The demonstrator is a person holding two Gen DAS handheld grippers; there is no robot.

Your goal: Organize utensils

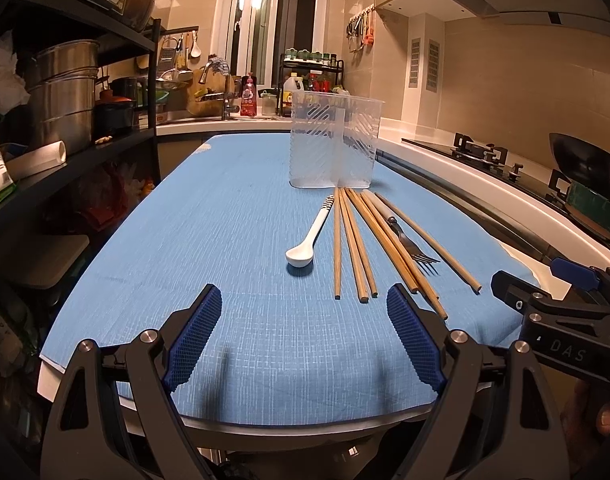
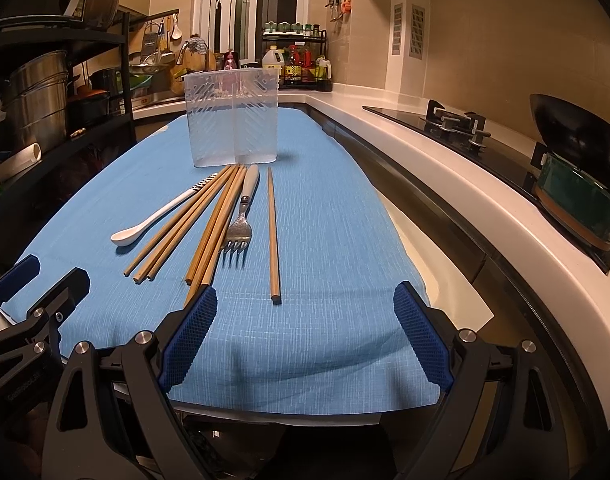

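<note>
two grippers, left [image 1: 305, 334] and right [image 2: 305, 330], gape empty. right view bares the fork [image 2: 237, 227]; chopsticks [image 1: 355, 244] half hide it in the left view.

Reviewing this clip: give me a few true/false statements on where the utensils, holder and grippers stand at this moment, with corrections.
1. The clear holder stands upright and holds no utensils. True.
2. The fork lies among the chopsticks on the blue cloth. True.
3. The white spoon is held by the left gripper. False: it lies on the cloth, and the gripper is open and holds nothing.
4. The right gripper is shut on a chopstick. False: it is open and holds nothing.
</note>
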